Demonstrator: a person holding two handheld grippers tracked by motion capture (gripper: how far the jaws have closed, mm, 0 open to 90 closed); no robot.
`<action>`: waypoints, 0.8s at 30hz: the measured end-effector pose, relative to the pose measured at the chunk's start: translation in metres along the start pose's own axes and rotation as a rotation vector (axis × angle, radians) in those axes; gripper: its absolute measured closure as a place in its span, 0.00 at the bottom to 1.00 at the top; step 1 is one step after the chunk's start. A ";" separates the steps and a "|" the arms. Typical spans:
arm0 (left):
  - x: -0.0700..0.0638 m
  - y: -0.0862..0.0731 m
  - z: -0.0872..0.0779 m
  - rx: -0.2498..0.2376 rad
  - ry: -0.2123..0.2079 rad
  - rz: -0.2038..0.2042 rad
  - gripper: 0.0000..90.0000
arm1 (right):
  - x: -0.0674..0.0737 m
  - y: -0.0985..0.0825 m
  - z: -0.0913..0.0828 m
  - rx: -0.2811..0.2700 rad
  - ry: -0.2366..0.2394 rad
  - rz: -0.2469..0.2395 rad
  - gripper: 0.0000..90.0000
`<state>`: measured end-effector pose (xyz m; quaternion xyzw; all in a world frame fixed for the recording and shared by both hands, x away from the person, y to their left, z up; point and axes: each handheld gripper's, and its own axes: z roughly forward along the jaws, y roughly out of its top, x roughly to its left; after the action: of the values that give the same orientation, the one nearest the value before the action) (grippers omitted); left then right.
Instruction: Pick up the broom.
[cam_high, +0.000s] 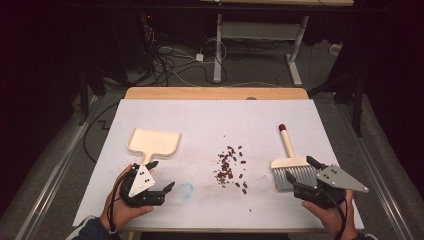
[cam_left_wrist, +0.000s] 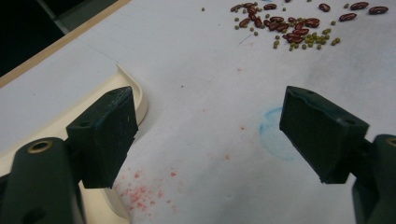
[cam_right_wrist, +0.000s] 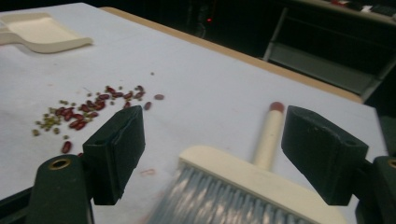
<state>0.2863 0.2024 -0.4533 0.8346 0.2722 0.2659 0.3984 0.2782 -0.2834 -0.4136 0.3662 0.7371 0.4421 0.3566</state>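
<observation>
Small cream brush with grey bristles (cam_high: 291, 169) was laid on white table cover (cam_high: 210, 120), near right gripper (cam_high: 301, 175); jaws wide open, nothing held. Cream plastic dustpan (cam_high: 152, 142) was laid near left gripper (cam_high: 161, 175); also wide open, empty. Red and green beans (cam_high: 231, 167) were scattered between.

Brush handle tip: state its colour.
Dark red, on the brush handle tip, clearest in the right gripper view.

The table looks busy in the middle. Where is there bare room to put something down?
The far strip of the white sheet beyond the dustpan and brush is bare, as is the gap between the dustpan and the spilled beans. It is crowded around the beans and at the near corners, where the left gripper and right gripper sit.
</observation>
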 end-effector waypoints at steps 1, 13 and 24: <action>0.001 0.000 0.001 0.004 0.001 0.002 0.21 | -0.003 0.000 0.000 -0.001 -0.008 -0.012 0.23; 0.004 -0.003 0.007 0.019 -0.014 -0.009 0.21 | -0.028 0.017 0.024 0.075 0.006 0.034 0.24; 0.005 -0.002 0.013 0.028 -0.027 -0.003 0.21 | -0.075 0.048 0.119 0.452 0.005 0.211 0.36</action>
<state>0.2979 0.2001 -0.4613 0.8431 0.2718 0.2500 0.3909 0.4257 -0.2852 -0.3969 0.5104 0.7758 0.3020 0.2157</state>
